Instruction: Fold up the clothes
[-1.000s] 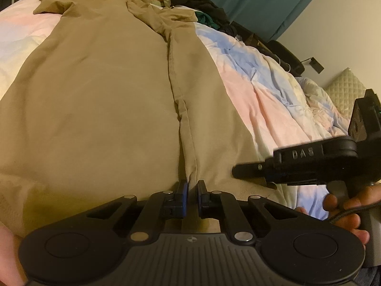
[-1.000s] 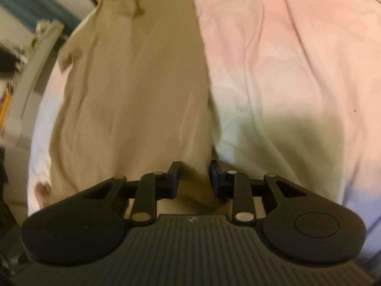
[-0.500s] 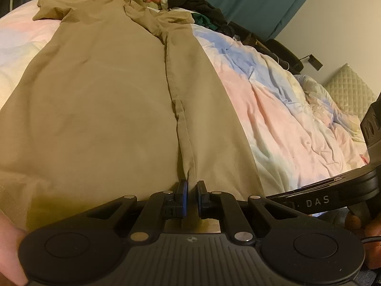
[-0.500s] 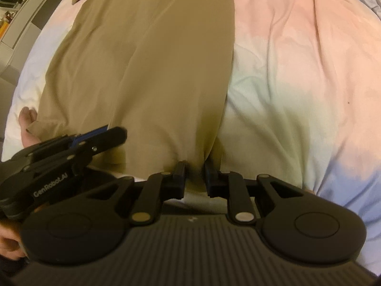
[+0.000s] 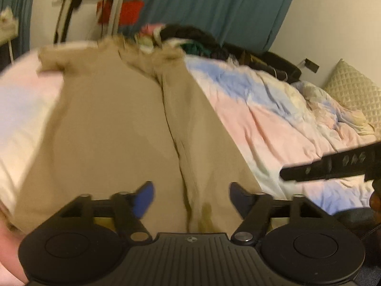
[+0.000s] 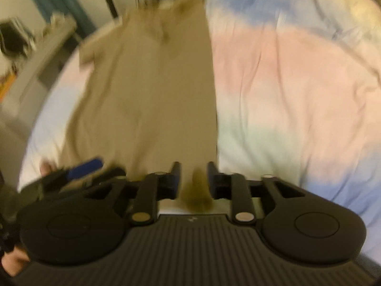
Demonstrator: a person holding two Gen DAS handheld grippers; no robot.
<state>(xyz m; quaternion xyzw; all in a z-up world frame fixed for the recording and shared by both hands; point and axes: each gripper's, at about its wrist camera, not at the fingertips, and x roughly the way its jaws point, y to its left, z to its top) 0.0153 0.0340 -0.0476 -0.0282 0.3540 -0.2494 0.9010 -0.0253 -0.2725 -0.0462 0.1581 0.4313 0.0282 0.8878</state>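
left gripper (image 5: 191, 194) wide open over shirt (image 5: 119, 131) | right gripper (image 6: 194, 178) part-open astride hem

My left gripper (image 5: 191, 196) now stands wide open, where half a second ago its fingers were pinched on the shirt (image 5: 123, 128) hem; the cloth lies loose between them. My right gripper (image 6: 194, 178) has parted a little too, the hem sitting in the gap, though blur hides whether the fingers touch it. Both views have tipped up, so the curtain (image 5: 214, 7) and clothes pile (image 5: 190, 38) show more.
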